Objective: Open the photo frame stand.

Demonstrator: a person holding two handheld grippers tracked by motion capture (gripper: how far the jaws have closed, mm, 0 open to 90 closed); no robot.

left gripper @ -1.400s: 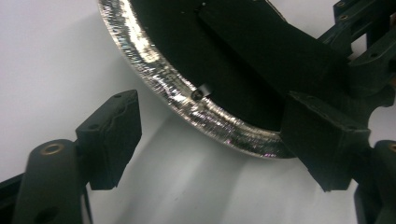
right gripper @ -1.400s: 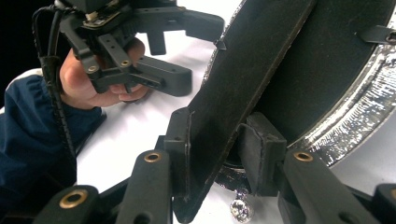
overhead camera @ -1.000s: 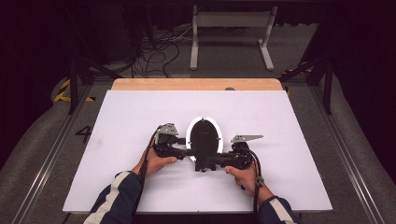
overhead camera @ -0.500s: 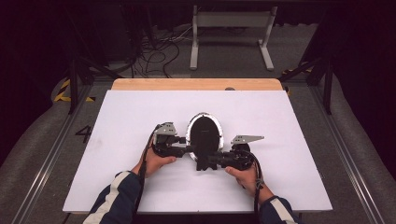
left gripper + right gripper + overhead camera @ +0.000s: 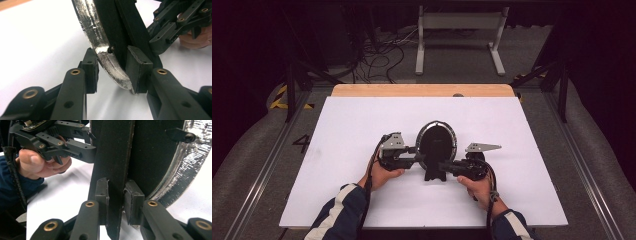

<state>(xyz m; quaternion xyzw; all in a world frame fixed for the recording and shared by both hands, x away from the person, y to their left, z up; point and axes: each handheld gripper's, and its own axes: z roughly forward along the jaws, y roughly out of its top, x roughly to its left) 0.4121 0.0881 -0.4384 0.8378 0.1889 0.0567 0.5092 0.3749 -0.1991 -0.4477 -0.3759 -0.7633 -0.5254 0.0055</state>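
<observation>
An oval picture frame (image 5: 436, 142) with a silver rim (image 5: 100, 47) and a black back stands tilted at the middle of the white table (image 5: 362, 125). My left gripper (image 5: 421, 160) comes in from its left. Its jaws have just been closing, and its pads (image 5: 138, 71) now press the lower rim and back between them (image 5: 113, 71). My right gripper (image 5: 443, 166) reaches in from the right. Its jaws have also been closing and are clamped (image 5: 116, 197) on the black stand strip (image 5: 113, 157) on the frame's back.
A wooden strip (image 5: 422, 90) runs along the table's far edge. Beyond it on the floor are a metal stand (image 5: 459, 35) and loose cables (image 5: 382, 55). Rails (image 5: 267, 165) flank the table on both sides.
The frame has tipped between the grippers: its bright rim band has narrowed and the dark back now faces the camera. Both hands have stayed nearly in place.
</observation>
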